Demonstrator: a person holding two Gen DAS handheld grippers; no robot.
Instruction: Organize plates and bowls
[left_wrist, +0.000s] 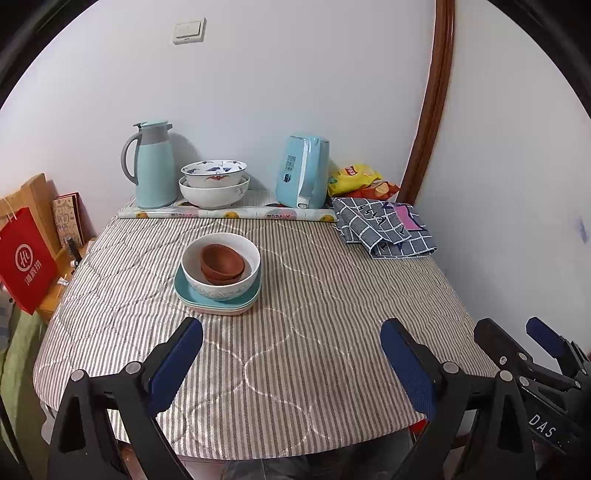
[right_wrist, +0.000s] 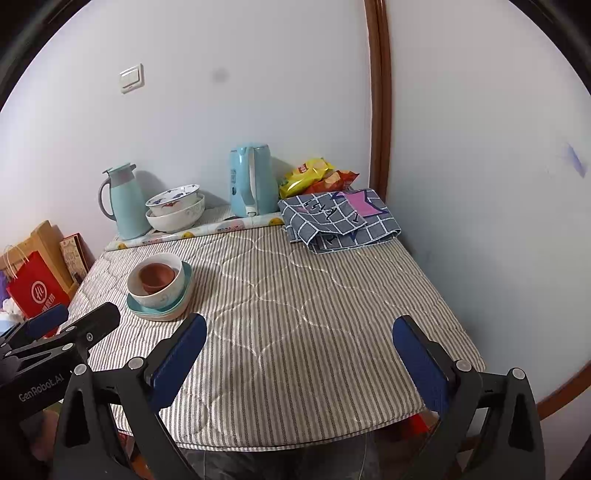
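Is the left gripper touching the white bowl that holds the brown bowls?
Apart. The left wrist view shows the left gripper open, with bare striped tablecloth between its fingertips and the white bowl.

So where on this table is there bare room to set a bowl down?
Bare striped tablecloth lies between the stacked plates and bowls and the folded checked cloth, and along the near edge by both open grippers. The back edge is crowded: thermos, nested bowls, kettle, snack bags.
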